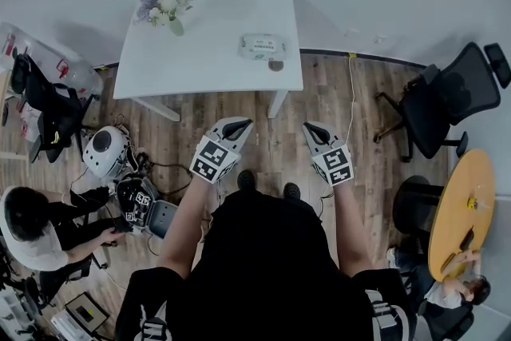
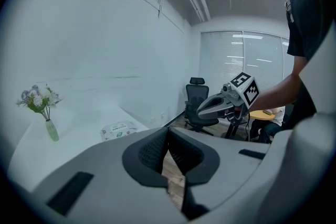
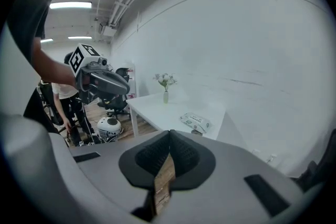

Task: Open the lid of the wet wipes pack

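Observation:
The wet wipes pack [image 1: 262, 46] is white with a green label and lies flat, lid closed, on the white table [image 1: 207, 60] near its right end. It also shows in the left gripper view [image 2: 118, 130] and the right gripper view [image 3: 195, 121]. My left gripper [image 1: 237, 126] and right gripper [image 1: 313, 129] hover side by side over the wooden floor, well short of the table. Both are shut with nothing between the jaws. Their dark pads [image 2: 157, 152] [image 3: 181, 152] meet at the tips.
A small vase of flowers [image 1: 165, 9] stands at the table's far left corner. A black office chair [image 1: 443, 104] and a round yellow table [image 1: 461, 212] are at the right. A seated person [image 1: 36, 227], a white domed device [image 1: 106, 152] and cables lie on the floor at left.

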{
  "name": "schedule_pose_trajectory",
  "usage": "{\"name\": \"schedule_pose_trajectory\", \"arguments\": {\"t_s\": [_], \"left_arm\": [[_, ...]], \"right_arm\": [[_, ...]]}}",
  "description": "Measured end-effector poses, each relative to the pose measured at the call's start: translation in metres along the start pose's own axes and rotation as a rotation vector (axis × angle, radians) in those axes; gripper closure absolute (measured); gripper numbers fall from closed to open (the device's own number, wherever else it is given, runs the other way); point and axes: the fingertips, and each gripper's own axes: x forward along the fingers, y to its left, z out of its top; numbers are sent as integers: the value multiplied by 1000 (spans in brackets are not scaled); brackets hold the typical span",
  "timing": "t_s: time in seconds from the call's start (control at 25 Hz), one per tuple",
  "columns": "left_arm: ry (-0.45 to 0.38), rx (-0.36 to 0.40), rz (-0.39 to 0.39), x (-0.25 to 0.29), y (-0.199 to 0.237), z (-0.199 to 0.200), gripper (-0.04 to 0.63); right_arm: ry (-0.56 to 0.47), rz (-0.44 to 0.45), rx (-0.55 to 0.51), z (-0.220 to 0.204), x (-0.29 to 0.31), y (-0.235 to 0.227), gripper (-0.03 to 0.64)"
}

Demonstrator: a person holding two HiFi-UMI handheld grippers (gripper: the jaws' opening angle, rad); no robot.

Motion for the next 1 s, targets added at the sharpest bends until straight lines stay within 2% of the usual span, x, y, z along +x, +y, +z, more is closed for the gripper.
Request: {"name": "schedule_pose_trajectory", "arguments": {"t_s": [0.52,1.0], "left_arm": [[15,30,-94,-17,39,-19,574],[18,16,-79,-4,67,-15,574]], "right_arm": [[15,-111,41,9,25,26,600],[18,-92,42,19,53,11,601]]}}
